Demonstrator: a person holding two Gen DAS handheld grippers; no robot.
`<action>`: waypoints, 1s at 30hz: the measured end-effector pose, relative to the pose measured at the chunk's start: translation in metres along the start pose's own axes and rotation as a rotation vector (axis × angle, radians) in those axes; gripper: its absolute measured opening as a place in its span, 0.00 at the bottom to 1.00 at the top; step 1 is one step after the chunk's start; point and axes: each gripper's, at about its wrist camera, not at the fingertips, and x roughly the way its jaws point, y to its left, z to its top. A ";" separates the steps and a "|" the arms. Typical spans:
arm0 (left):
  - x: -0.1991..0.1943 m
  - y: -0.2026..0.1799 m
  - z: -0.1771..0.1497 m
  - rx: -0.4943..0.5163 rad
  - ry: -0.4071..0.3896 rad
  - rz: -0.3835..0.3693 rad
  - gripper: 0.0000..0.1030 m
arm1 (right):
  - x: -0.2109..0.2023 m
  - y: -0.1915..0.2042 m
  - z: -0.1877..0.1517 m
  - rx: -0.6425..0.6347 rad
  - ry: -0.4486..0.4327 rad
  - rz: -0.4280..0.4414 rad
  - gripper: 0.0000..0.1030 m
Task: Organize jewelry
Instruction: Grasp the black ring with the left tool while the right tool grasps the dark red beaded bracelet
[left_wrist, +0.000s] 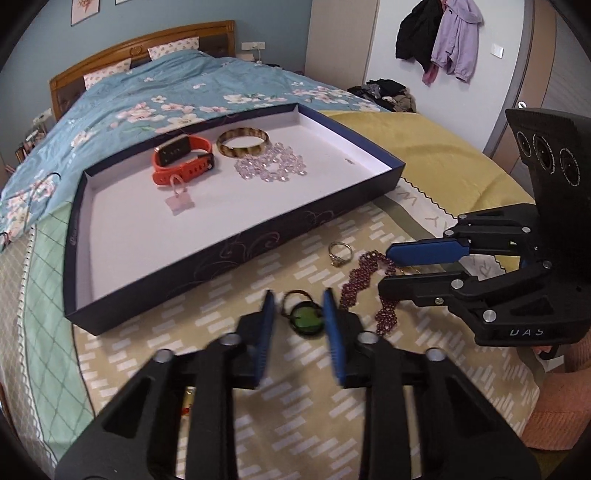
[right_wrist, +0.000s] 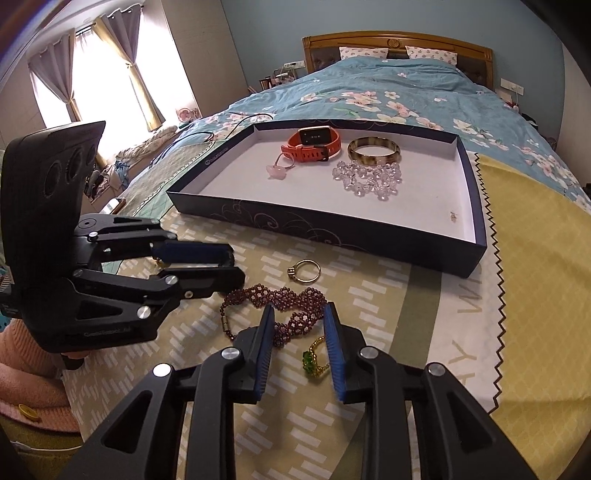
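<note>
A dark box lid tray (left_wrist: 258, 243) (right_wrist: 332, 225) lies on the bed holding an orange watch (left_wrist: 181, 158) (right_wrist: 314, 144), a tortoiseshell bangle (left_wrist: 242, 142) (right_wrist: 373, 149), a clear bead bracelet (left_wrist: 271, 168) (right_wrist: 369, 177) and a pink charm (left_wrist: 180, 201) (right_wrist: 275, 170). On the blanket lie a gold ring (left_wrist: 339, 253) (right_wrist: 304, 271), a garnet bead bracelet (left_wrist: 369, 288) (right_wrist: 280, 306), a green pendant (left_wrist: 304, 319) and a small green-and-gold bead ring (right_wrist: 314, 356). My left gripper (left_wrist: 298, 306) (right_wrist: 236, 267) is open around the green pendant. My right gripper (right_wrist: 299, 321) (left_wrist: 384, 267) is open over the garnet bracelet.
A floral blue duvet (right_wrist: 406, 92) covers the bed beyond the tray. A yellow cloth (right_wrist: 535, 277) lies to the right. Clothes hang on the wall (left_wrist: 443, 40). A pink sleeve (right_wrist: 33, 384) shows by the left gripper.
</note>
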 end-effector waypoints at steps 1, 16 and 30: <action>-0.001 0.000 0.000 -0.005 -0.009 0.003 0.21 | 0.000 0.000 0.000 0.000 0.000 0.002 0.25; -0.031 0.037 -0.015 -0.101 -0.050 0.078 0.30 | -0.003 0.007 0.002 -0.028 -0.022 0.015 0.06; -0.022 -0.001 -0.016 0.036 -0.034 -0.003 0.31 | -0.028 0.014 0.017 -0.056 -0.106 0.007 0.06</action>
